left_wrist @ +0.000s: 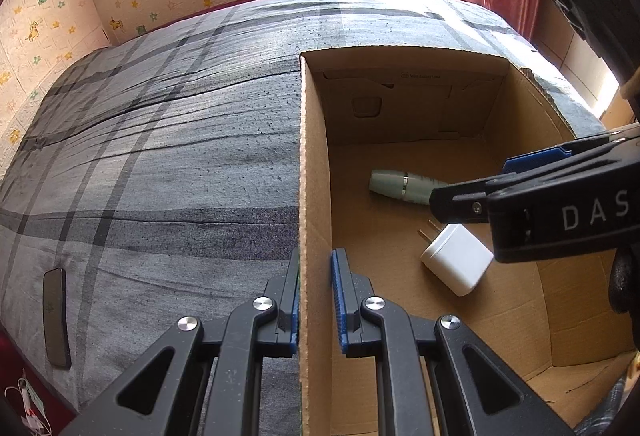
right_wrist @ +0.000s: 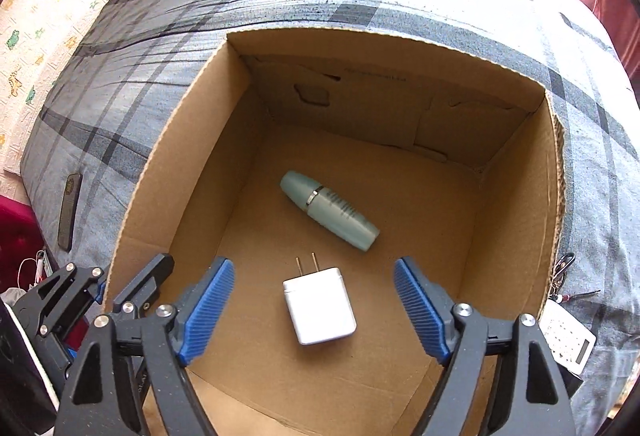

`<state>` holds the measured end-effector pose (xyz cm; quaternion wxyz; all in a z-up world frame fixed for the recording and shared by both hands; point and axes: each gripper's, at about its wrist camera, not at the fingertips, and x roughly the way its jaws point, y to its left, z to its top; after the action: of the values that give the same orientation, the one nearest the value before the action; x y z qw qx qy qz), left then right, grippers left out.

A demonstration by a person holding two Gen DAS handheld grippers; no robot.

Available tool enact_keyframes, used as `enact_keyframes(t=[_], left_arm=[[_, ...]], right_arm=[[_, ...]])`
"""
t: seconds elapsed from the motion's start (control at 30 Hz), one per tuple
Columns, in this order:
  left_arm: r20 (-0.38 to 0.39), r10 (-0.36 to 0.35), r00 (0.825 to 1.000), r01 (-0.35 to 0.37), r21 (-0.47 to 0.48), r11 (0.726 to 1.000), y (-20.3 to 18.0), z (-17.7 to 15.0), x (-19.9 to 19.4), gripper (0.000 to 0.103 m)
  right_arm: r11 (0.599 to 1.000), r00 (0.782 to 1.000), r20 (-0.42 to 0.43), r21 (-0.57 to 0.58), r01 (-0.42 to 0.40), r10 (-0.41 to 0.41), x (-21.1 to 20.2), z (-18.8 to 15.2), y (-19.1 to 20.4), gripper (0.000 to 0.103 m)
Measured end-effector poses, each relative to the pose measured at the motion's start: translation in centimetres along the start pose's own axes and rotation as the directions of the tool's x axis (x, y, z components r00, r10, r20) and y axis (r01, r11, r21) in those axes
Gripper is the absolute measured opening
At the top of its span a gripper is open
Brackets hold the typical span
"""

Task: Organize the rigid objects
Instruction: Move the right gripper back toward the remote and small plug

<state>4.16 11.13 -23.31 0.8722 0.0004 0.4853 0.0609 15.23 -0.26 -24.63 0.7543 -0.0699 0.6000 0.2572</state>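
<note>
An open cardboard box [left_wrist: 314,156] [right_wrist: 192,140] stands on a grey plaid bed cover [left_wrist: 160,156]. My left gripper [left_wrist: 316,292] is shut on the box's left wall, one blue pad on each side of it; the right wrist view shows it at the lower left [right_wrist: 128,272]. On the box floor lie a white plug charger [right_wrist: 320,310] [left_wrist: 456,260] with its prongs pointing away, and a pale green capped tube [right_wrist: 328,210] [left_wrist: 400,186]. My right gripper [right_wrist: 314,264] [left_wrist: 470,184] hangs open inside the box just above the charger, with nothing touching its pads.
A dark flat phone [left_wrist: 56,316] [right_wrist: 70,210] lies on the cover left of the box. Right of the box are a white calculator [right_wrist: 568,340] and a key clip [right_wrist: 562,268]. Wallpapered walls and a window border the bed.
</note>
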Motion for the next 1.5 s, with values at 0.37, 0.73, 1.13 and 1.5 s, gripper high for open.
enact_keyframes(t=[0.37,0.73,1.13,1.5], left_arm=[[0.0,0.006,1.0,-0.006,0.003,1.0,0.0,0.0,0.0,0.014],[-0.003,0.006,1.0,-0.006,0.002,1.0,0.0,0.0,0.0,0.014],[-0.004,0.006,1.0,-0.006,-0.001,1.0,-0.1,0.1,0.0,0.014],[-0.004,0.006,1.0,-0.006,-0.003,1.0,0.0,0.0,0.0,0.014]], right_arm=[[1.0,0.996,0.089,0.011,-0.004,0.003,-3.1,-0.4,1.4,0.103],[0.998,0.987,0.155,0.052,0.022,-0.03,-6.8,-1.9,0.0,0.103],[0.976,0.967,0.189,0.167,0.141,-0.172,-11.2,-5.3,-7.2,0.103],[0.918,0.945,0.141,0.316,0.239,-0.295,-12.2,-9.5,-14.7,0.103]])
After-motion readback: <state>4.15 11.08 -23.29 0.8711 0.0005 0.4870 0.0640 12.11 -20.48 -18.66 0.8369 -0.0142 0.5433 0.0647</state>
